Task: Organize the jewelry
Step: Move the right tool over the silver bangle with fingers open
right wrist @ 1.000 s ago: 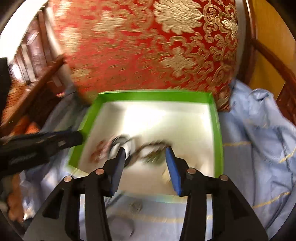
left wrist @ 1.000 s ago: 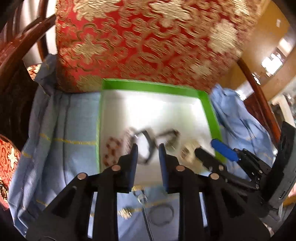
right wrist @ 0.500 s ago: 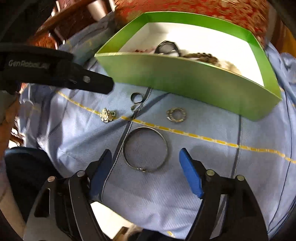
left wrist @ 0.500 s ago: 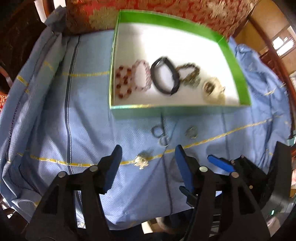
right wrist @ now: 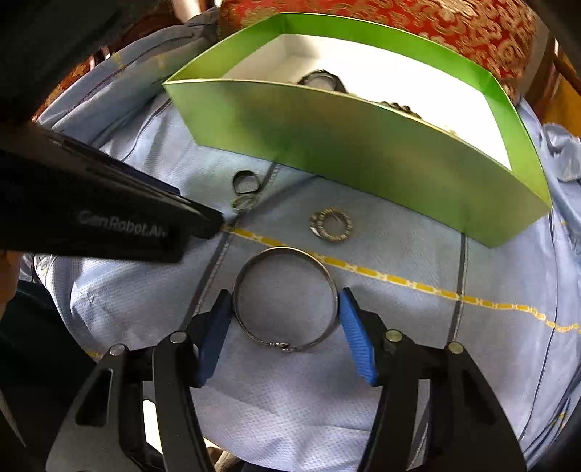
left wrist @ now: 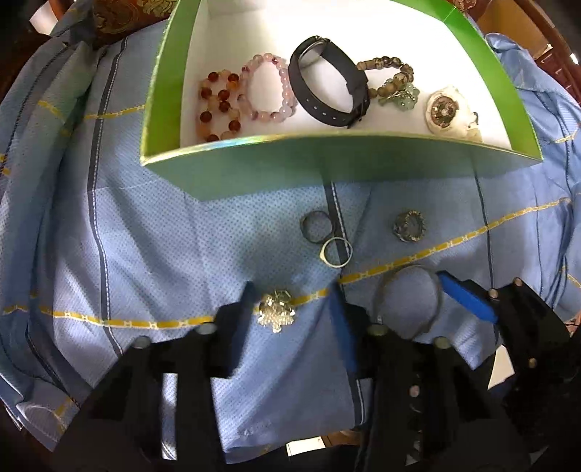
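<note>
A silver brooch (left wrist: 276, 312) lies on the blue cloth between the fingers of my left gripper (left wrist: 292, 294). Its jaws are closing and only the left pad is near the brooch. A silver bangle (right wrist: 285, 249) lies flat between the blue pads of my right gripper (right wrist: 285, 296). These jaws are closing too, and both pads touch the bangle's sides. The same bangle (left wrist: 406, 269) shows in the left wrist view beside one blue pad (left wrist: 464, 296). The green box (left wrist: 326, 170) behind holds bead bracelets, a black band (left wrist: 326, 109) and a round pendant.
Two small rings (left wrist: 302, 227) and an ornate round ring (left wrist: 409, 226) lie on the cloth between the grippers and the box (right wrist: 326, 145). A red and gold cushion (right wrist: 435, 29) stands behind the box. The cloth drops off at the near edge.
Both grippers came down from over the box to the cloth in front of it. They widened on the way, then narrowed, the left about the brooch and the right onto the bangle.
</note>
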